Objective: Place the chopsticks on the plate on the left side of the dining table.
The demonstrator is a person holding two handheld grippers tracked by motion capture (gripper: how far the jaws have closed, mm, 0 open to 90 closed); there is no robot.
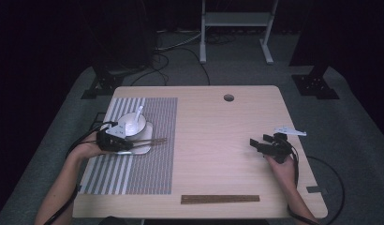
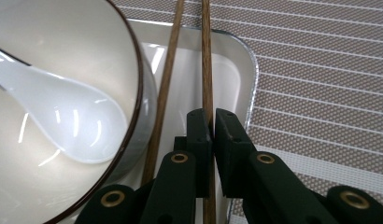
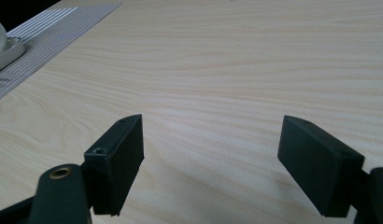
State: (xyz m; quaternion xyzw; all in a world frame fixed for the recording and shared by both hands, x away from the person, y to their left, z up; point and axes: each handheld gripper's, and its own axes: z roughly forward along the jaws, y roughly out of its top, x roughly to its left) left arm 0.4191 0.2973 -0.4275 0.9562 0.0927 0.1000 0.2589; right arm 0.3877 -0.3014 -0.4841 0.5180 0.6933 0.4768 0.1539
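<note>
Two chopsticks (image 2: 180,70) lie across the tray (image 2: 236,60) by the bowl (image 2: 133,84) near the surface's left edge, left claw (image 2: 213,140) clenched on one, right claw (image 3: 210,158) released, so next it probably lifts carefully.

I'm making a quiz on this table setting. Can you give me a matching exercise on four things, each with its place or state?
Things:
1. spoon
2. chopstick
3. right tool
4. wooden strip

Places or states:
A. clamped in the left tool
B. open over bare table
C. lying in the bowl
D. flat near the table's front edge

Pairs: 1-C, 2-A, 3-B, 4-D
</note>
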